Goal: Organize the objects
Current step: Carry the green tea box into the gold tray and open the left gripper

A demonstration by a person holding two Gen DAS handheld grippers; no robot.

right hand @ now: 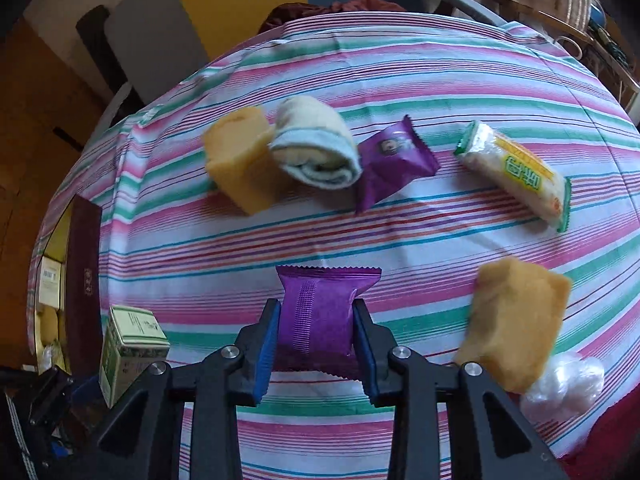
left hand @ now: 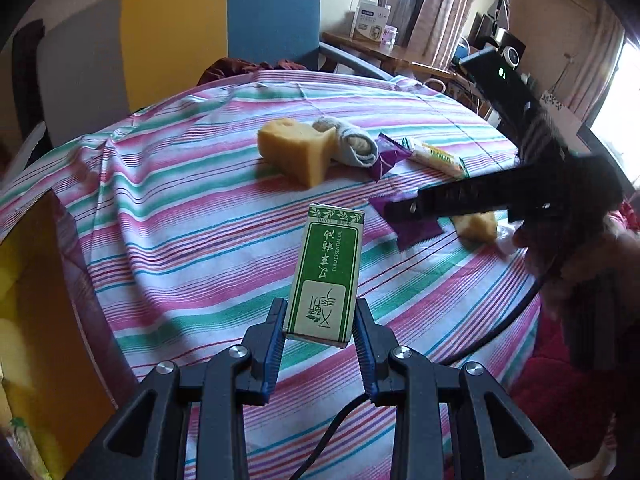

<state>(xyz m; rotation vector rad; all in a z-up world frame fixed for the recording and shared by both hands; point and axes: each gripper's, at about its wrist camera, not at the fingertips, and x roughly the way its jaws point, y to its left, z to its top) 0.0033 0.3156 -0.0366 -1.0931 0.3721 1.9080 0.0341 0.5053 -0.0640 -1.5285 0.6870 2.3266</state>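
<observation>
My left gripper (left hand: 320,314) is shut on a green and white essential-oil box (left hand: 326,276), held above the striped tablecloth (left hand: 180,200). My right gripper (right hand: 316,322) is shut on a purple snack packet (right hand: 320,312), its blue pads pressing both sides. In the left wrist view the right gripper (left hand: 404,210) reaches in from the right over that packet (left hand: 416,232). The box (right hand: 128,344) shows at the lower left of the right wrist view. On the cloth lie a cheese-shaped sponge (right hand: 240,160), a rolled towel (right hand: 316,144), a second purple packet (right hand: 394,156) and a yellow-green wrapped snack (right hand: 516,172).
Another yellow sponge (right hand: 516,320) and a clear crumpled wrapper (right hand: 564,388) lie at the right. An open yellow-lined box (left hand: 36,320) with items inside stands at the table's left edge. A yellow and blue chair (left hand: 220,28) stands behind the table.
</observation>
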